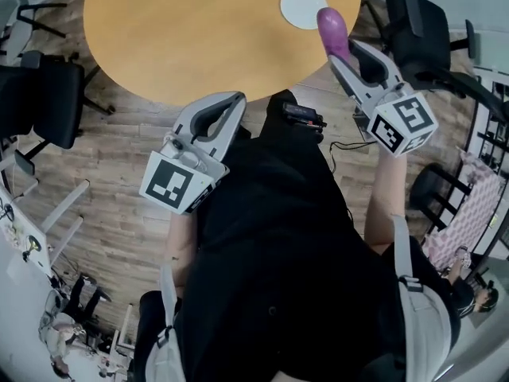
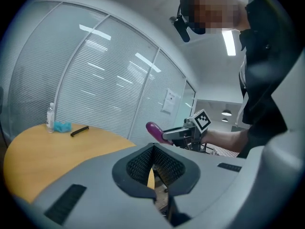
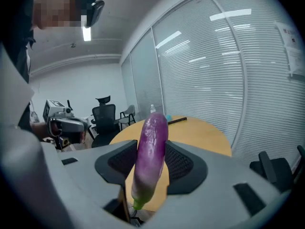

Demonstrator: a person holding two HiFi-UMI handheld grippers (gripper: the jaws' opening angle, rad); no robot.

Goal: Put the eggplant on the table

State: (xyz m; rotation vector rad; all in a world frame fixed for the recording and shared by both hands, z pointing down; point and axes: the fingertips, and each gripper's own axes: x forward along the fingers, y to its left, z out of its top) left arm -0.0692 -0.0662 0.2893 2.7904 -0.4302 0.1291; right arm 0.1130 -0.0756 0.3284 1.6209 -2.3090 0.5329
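Observation:
A purple eggplant (image 1: 332,29) with a pale green stem end (image 3: 150,156) stands upright between the pads of my right gripper (image 1: 343,50), which is shut on it. The eggplant tip hangs over the edge of the round wooden table (image 1: 199,30), beside a white plate (image 1: 303,7). My left gripper (image 1: 237,99) hovers at the table's near edge, below it in the head view, jaws together with nothing in them (image 2: 153,168). The left gripper view shows the eggplant (image 2: 153,129) in the right gripper (image 2: 183,133) off to the right, past the table (image 2: 47,151).
Black office chairs stand left (image 1: 48,102) and right (image 1: 421,30) of the table. On the far side of the tabletop are a small bottle (image 2: 50,117), a blue object (image 2: 62,126) and a black pen-like item (image 2: 79,130). Glass walls with blinds enclose the room.

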